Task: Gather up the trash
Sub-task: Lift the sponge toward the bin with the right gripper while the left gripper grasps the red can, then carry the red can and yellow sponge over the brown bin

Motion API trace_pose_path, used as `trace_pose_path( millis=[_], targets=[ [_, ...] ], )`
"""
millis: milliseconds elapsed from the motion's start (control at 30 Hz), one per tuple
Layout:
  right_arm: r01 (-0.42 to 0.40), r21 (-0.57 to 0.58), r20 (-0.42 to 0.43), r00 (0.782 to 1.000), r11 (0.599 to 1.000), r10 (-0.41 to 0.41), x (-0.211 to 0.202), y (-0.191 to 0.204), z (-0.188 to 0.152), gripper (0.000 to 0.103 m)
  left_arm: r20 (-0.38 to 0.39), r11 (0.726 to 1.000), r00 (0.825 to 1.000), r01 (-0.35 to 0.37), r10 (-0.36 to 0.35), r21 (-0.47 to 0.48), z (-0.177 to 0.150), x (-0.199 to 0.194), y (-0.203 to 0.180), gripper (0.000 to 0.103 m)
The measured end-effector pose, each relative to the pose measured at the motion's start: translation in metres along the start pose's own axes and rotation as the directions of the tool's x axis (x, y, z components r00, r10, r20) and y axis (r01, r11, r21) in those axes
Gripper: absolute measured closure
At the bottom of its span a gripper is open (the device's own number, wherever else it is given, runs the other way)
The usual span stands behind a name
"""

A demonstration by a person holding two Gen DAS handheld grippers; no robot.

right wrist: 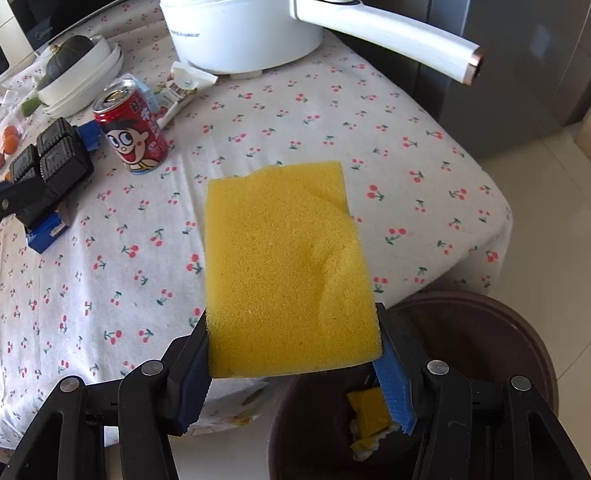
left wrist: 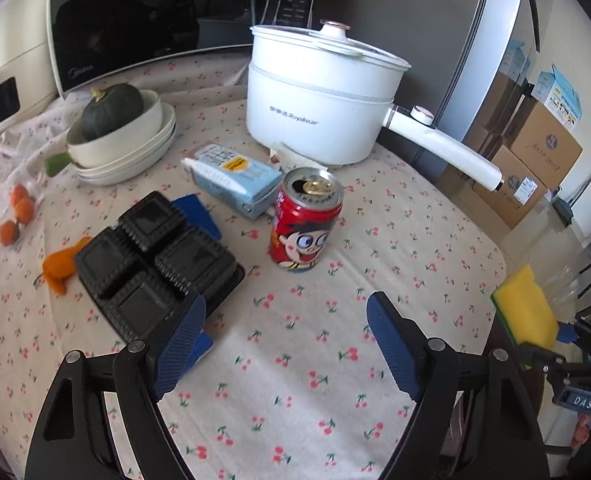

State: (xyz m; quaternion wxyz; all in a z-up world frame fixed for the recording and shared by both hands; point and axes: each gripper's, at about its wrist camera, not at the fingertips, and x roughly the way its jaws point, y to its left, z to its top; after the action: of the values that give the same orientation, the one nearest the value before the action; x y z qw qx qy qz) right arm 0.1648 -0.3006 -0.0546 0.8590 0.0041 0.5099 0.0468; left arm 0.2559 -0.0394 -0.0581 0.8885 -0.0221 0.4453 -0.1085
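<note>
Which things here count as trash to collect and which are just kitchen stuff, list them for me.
Trash for the job:
yellow sponge, clamped in the right gripper above the brown bin
opened red can
black plastic tray
blue carton
crumpled wrapper

Likely just lying about:
white electric pot
stacked bowls holding a green squash
small oranges

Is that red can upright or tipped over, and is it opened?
Upright and opened. The red can stands on its base on the tablecloth, top facing up, pull tab lifted over a dark mouth. Contents: cannot tell.
</note>
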Motion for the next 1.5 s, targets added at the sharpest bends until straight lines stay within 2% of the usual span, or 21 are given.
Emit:
trace_pose_path(
  millis=[100,233,433,533,567,600,733,1000,1333,1500],
  targets=[
    [0.017,0.022,-0.008,1.000,1.000,-0.017,0.001,-0.019,-0.001,0.041,-0.003,1.000,1.000,0.002,-0.002,0.012,0.014,0.021,-0.013,0.026],
    [0.022,0.075,-0.004,1.000,0.997,-0.022,0.000,-0.042,-0.001,0.041,0.009,0.999,0.999,-0.041,0.041,0.033,0.026,0.049,-0.026,0.029],
    [0.022,0.117,0.003,1.000,0.993,-0.023,-0.002,-0.059,0.002,0.041,0.049,0.996,0.995,-0.090,0.090,-0.002,0.036,0.077,-0.028,0.030],
    [0.028,0.126,-0.003,1.000,0.992,-0.028,0.001,-0.063,0.003,0.041,0.065,0.995,0.993,-0.101,0.101,0.009,0.038,0.084,-0.030,0.040],
    [0.030,0.128,-0.005,1.000,0.991,-0.030,0.001,-0.065,0.002,0.041,0.069,0.994,0.992,-0.110,0.109,0.020,0.038,0.086,-0.031,0.047],
    [0.031,0.131,-0.005,1.000,0.991,-0.031,0.002,-0.066,0.002,0.041,0.073,0.994,0.992,-0.109,0.107,0.027,0.038,0.086,-0.031,0.047],
    [0.038,0.135,-0.001,0.999,0.990,-0.038,-0.001,-0.069,0.001,0.041,0.092,0.995,0.992,-0.090,0.086,0.037,0.030,0.076,-0.032,0.047],
    [0.015,0.150,0.024,1.000,0.989,-0.019,-0.013,-0.063,-0.003,0.041,0.075,0.998,0.996,-0.046,0.042,0.053,0.002,0.039,-0.036,0.048],
    [-0.015,0.120,0.061,0.998,0.993,0.008,-0.035,-0.047,-0.021,0.041,0.078,0.999,0.996,0.041,-0.043,0.034,-0.051,-0.027,-0.044,0.047],
    [-0.007,0.096,0.051,0.999,0.995,0.002,-0.039,-0.046,-0.040,0.041,0.087,0.994,0.991,0.103,-0.106,0.040,-0.083,-0.050,-0.052,0.047]
  ],
)
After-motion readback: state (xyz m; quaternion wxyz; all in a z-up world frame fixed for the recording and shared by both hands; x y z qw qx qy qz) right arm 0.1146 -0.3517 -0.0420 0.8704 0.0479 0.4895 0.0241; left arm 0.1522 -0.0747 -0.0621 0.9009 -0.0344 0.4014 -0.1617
